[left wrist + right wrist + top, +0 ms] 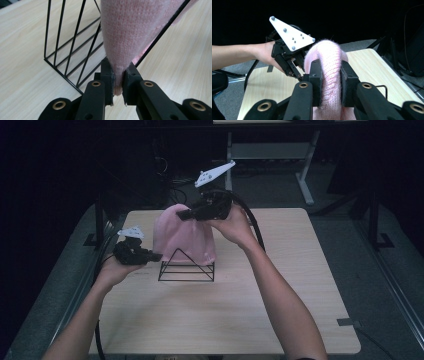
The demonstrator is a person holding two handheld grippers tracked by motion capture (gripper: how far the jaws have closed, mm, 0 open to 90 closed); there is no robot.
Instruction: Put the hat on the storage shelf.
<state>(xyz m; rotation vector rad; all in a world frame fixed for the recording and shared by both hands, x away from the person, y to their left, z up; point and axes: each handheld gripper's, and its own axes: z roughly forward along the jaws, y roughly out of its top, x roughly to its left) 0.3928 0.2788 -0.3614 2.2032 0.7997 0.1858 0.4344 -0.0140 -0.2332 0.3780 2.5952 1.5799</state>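
Note:
A pink knitted hat (182, 237) hangs over a black wire stand (186, 267) in the middle of the wooden table (225, 310). My left gripper (152, 256) is shut on the hat's lower left edge, low beside the stand. In the left gripper view its pads (110, 75) pinch a fold of the pink knit (132, 32) in front of the wire stand (67, 50). My right gripper (184, 213) is shut on the hat's top from the right. In the right gripper view the thick knit (328, 70) fills the gap between the pads, with the left gripper (297, 72) beyond it.
The table's near half (210, 325) lies bare in front of the stand. Dark floor and the legs of another desk (305, 180) lie behind the table. Black cables (252, 227) trail from both grippers along the forearms.

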